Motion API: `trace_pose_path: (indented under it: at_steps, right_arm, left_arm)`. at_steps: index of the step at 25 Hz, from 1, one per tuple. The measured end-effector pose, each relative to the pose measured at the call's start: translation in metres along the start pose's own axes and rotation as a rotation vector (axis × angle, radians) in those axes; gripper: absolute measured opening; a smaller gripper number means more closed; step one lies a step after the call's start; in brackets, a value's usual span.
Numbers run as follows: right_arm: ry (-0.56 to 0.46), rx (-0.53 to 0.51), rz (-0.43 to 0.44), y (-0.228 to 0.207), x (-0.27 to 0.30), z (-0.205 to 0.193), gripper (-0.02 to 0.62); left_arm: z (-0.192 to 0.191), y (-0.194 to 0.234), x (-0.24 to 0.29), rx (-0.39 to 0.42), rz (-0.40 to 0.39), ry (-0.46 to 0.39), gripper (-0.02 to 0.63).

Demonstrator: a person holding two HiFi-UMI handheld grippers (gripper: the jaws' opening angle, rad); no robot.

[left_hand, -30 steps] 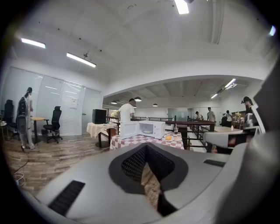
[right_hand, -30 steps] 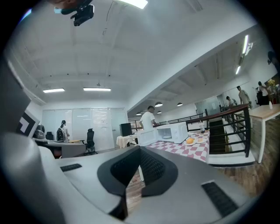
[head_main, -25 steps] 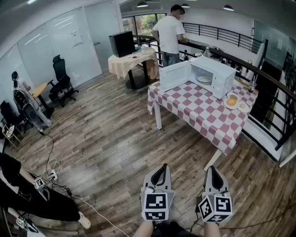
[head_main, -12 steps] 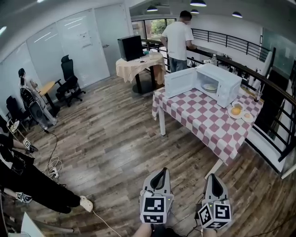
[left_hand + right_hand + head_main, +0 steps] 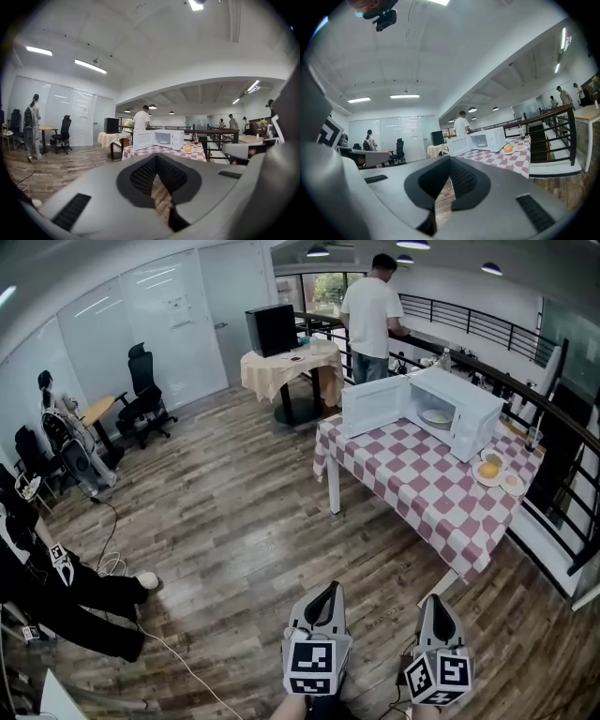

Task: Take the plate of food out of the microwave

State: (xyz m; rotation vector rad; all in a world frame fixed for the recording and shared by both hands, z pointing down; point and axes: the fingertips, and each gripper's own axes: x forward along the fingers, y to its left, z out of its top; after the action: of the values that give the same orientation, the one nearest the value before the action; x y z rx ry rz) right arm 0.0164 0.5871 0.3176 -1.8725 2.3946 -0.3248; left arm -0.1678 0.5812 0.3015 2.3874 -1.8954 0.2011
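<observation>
A white microwave [image 5: 457, 409] stands on a red-and-white checkered table [image 5: 422, 488] far ahead, its door [image 5: 375, 406] swung open to the left. A pale plate [image 5: 436, 415] lies inside it. My left gripper [image 5: 327, 590] and right gripper [image 5: 437, 602] hang low over the wooden floor, well short of the table, both shut with nothing in them. In the left gripper view the microwave [image 5: 165, 138] shows small beyond my shut left gripper [image 5: 157, 157]. The right gripper view has the microwave [image 5: 486, 140] past my shut right gripper [image 5: 450, 160].
Two small plates [image 5: 489, 471] with food sit on the table right of the microwave. A person in a white shirt [image 5: 372, 310] stands behind the table. A cloth-covered round table [image 5: 286, 367], office chairs [image 5: 145, 401], a seated person's legs [image 5: 66, 592] and a floor cable [image 5: 178, 657] lie to the left.
The head view has shifted, so the table and microwave sit slightly lower and further right. The legs at the left have drawn back. Both grippers stay shut and low.
</observation>
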Motion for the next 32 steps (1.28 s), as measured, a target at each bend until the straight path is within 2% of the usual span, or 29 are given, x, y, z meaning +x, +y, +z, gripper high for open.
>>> trace_pose_path:
  at_steps: [5,18,32]
  right_arm:
    - [0.005,-0.019,-0.032,-0.003,0.047,-0.001,-0.008]
    - [-0.019,-0.043,-0.124,0.005,0.174,0.022,-0.008]
    - [0.008,-0.047,-0.201,-0.004,0.237,0.014,-0.008]
  left_arm:
    - [-0.001,0.024,0.044,-0.020,-0.025,0.010,0.012]
    - [0.032,0.092,0.171,-0.010,-0.127,-0.007,0.012]
    - [0.026,0.109,0.246,-0.048,-0.218,0.024,0.012]
